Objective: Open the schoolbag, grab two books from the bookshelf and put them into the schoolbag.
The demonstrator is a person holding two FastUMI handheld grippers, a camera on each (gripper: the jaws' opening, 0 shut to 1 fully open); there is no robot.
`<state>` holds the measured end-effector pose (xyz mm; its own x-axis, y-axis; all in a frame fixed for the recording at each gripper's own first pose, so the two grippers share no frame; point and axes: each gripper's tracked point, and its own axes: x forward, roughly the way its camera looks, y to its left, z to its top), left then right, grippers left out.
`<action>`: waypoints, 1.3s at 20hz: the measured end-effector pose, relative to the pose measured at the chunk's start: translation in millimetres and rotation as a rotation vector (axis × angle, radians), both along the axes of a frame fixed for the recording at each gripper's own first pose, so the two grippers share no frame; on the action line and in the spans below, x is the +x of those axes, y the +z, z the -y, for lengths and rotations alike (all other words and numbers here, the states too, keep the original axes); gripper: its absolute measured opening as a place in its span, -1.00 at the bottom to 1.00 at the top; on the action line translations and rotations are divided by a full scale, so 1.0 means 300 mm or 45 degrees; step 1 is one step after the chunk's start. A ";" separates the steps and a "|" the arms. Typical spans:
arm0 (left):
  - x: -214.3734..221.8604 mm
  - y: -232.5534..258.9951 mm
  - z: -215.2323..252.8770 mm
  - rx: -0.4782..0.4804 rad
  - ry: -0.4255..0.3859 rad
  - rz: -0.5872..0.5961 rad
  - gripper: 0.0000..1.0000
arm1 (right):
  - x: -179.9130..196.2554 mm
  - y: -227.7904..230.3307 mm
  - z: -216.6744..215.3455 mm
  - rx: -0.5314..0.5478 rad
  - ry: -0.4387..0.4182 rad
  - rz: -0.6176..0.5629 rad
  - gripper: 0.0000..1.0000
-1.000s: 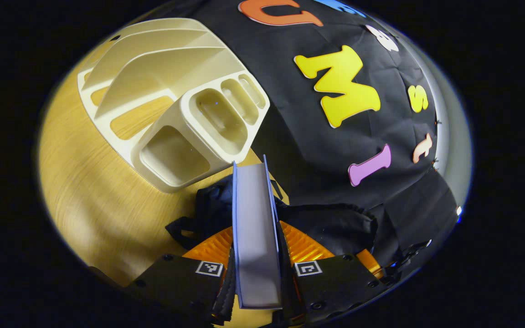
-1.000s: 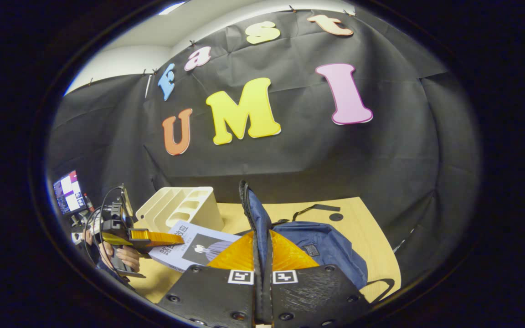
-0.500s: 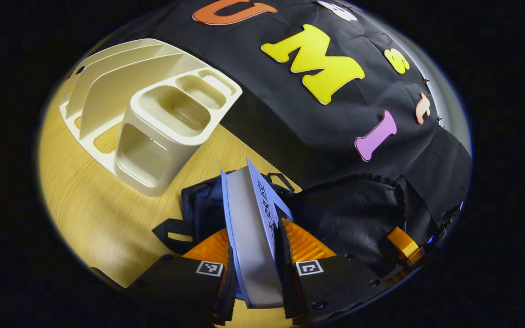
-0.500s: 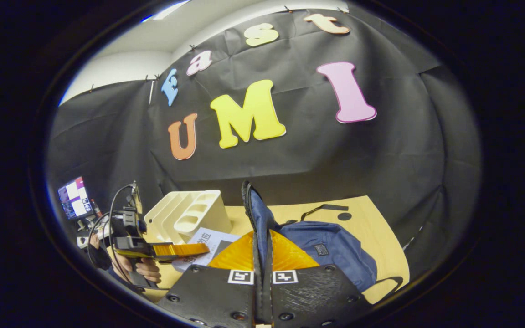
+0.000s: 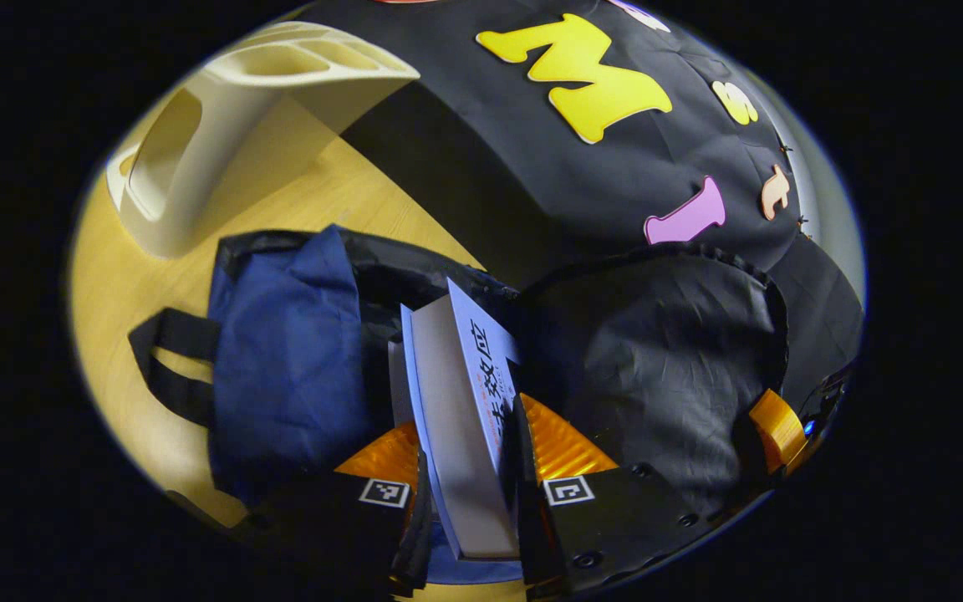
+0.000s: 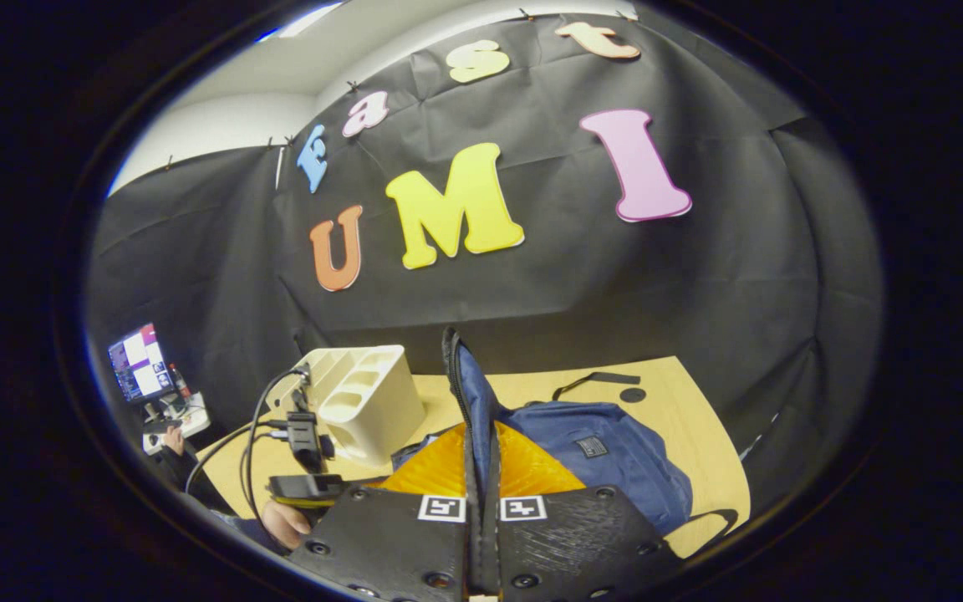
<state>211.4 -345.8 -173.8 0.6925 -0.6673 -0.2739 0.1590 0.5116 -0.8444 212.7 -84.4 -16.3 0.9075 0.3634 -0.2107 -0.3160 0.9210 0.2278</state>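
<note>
Navy-blue fabric schoolbag (image 5: 289, 368) mid-frame on wooden table (image 5: 122, 309); left tool (image 5: 466, 489) pinches white paperback book (image 5: 458, 418) over its opening. Right tool (image 6: 481, 468) pressed together on bag's flap (image 6: 471, 393).

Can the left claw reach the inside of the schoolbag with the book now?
Probably yes. The left claw grips the book, whose far end already enters the open schoolbag; the right claw holds the flap up.
</note>
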 end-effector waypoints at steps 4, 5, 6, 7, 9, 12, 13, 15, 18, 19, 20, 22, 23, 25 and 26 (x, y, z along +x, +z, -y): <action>0.023 0.006 0.073 0.038 0.004 0.046 -0.12 | 0.009 -0.049 0.020 -0.023 -0.014 -0.025 -0.99; 0.039 0.008 0.084 0.031 0.015 0.049 -0.12 | 0.020 -0.052 0.038 -0.021 -0.040 -0.022 -0.99; 0.044 0.003 0.089 0.033 0.016 0.062 -0.12 | 0.027 -0.053 0.053 -0.020 -0.055 -0.019 -0.99; 0.047 0.004 0.093 0.028 0.021 0.068 -0.12 | 0.033 -0.062 0.059 -0.013 -0.067 -0.024 -0.99; 0.059 0.007 0.094 0.017 0.038 0.070 -0.11 | 0.040 -0.075 0.067 0.003 -0.075 -0.041 -0.99; 0.064 0.017 0.093 -0.008 0.057 0.061 -0.07 | 0.056 -0.085 0.085 0.015 -0.100 -0.052 -0.99; 0.070 0.025 0.089 0.011 0.055 0.080 0.08 | 0.056 -0.086 0.092 0.011 -0.109 -0.055 -0.99; 0.079 0.014 0.075 0.137 0.053 0.137 0.22 | 0.051 -0.088 0.099 0.000 -0.128 -0.062 -0.97; 0.078 0.004 0.019 0.359 0.051 0.215 0.55 | 0.034 -0.091 0.091 -0.004 -0.148 -0.065 -0.98; 0.081 -0.010 -0.017 0.462 0.071 0.238 0.61 | 0.031 -0.101 0.081 -0.003 -0.150 -0.079 -0.99; 0.091 -0.022 -0.052 0.545 0.087 0.258 0.69 | 0.027 -0.118 0.072 -0.008 -0.157 -0.094 -0.99; 0.098 0.002 -0.100 0.619 0.114 0.298 0.68 | 0.023 -0.131 0.071 -0.019 -0.182 -0.103 -0.99; 0.087 0.026 -0.121 0.616 0.126 0.311 0.68 | 0.021 -0.131 0.073 -0.019 -0.198 -0.106 -0.96; 0.063 0.047 -0.156 0.623 0.132 0.334 0.69 | 0.012 -0.139 0.064 -0.039 -0.218 -0.109 -0.97; 0.054 0.051 -0.182 0.640 0.148 0.344 0.68 | 0.006 -0.138 0.062 -0.047 -0.226 -0.110 -0.94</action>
